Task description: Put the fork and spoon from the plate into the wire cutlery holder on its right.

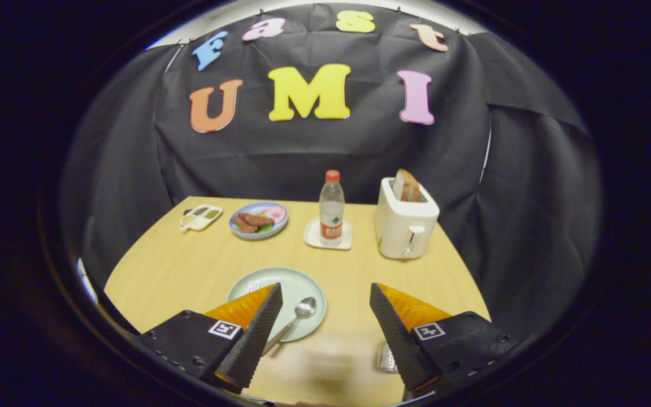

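Gripper (325, 294) released, fingers spread above the table (190, 265). Spoon (297, 317) on pale green plate (297, 285) at eleven o'clock; fork (254, 285) partly hidden; water bottle (331, 206), toaster (406, 226) beyond.

On the worktop (178, 265): two round plates, one pale green plate (297, 285) and one blue plate (258, 220) of food. One spoon (297, 316), one fork (253, 285), one bottle (331, 206), one coaster (314, 237), one toaster (406, 220), one small divided dish (200, 217), one wire holder (386, 359).

Black cloth wall (325, 152) behind wooden table (190, 265) (pale).
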